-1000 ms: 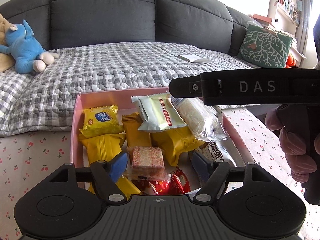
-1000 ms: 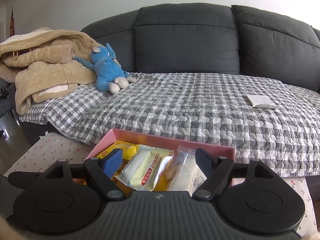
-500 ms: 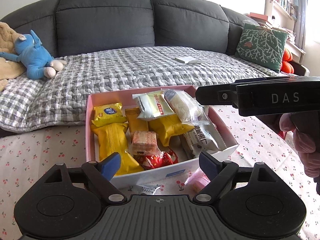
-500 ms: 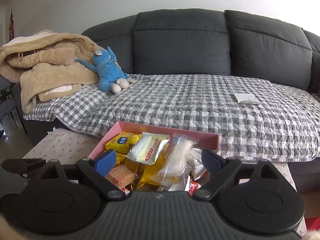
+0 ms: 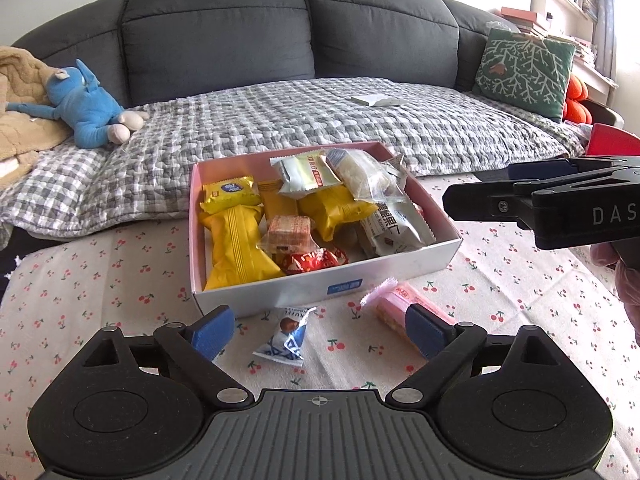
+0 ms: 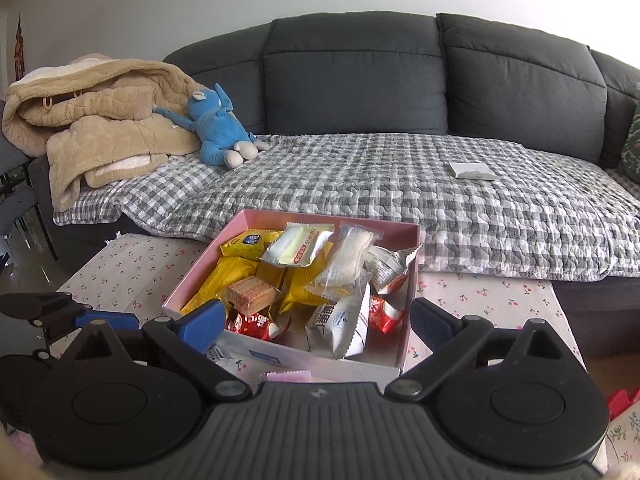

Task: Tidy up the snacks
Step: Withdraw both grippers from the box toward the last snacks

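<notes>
Most snacks already lie in the pink box (image 5: 320, 284) at frame centre; two remain on the cloth below it, a blue packet (image 5: 286, 338) and a pink wafer (image 5: 404, 304). Left gripper (image 5: 316, 332) and right gripper (image 6: 316, 320) both gape, empty.

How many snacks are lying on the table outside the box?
2: a blue-and-white candy just in front of the box, and a pink wafer pack to its right. More may be hidden behind the grippers.

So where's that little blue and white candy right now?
In the left wrist view, the blue and white candy lies on the cherry tablecloth, just before the snack box, left of the pink wafer pack.
</notes>
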### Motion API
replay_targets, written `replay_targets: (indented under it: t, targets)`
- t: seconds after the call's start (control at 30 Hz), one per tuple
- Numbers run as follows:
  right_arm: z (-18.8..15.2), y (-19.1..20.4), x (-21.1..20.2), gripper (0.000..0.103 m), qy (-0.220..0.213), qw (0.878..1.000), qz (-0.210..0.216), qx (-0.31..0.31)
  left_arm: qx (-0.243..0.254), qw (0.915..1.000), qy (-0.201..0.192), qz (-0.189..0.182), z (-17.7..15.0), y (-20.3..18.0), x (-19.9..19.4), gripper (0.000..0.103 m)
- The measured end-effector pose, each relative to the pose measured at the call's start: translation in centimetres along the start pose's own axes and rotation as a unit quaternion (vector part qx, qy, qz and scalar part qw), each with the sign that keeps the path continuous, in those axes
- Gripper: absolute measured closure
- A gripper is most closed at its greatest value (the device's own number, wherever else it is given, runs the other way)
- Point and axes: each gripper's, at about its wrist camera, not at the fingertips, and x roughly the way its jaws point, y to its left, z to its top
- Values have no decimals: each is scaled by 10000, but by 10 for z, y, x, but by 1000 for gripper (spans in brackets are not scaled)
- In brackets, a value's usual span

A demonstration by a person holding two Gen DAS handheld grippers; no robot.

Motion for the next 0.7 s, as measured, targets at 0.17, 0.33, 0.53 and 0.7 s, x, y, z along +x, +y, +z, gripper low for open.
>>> replay_targets:
  t: [0.17,0.33,0.53,0.7]
  targets:
    - [-12,-1,-10,2,51,10000,-26,71,1,9998,100,159,-11,-2,-7,9]
    - [-24,2,-14,1,144,9999,-54,64,6,9995,181,249,-22,-2,-10,9]
    - [-40,5,-15,1,366,9992,-180,40,-131,9986,384,337,-35,3,-3,8]
    - [-52,7,-14,1,655,9973,-344,-6,-205,9968,610,466,-44,3,3,8]
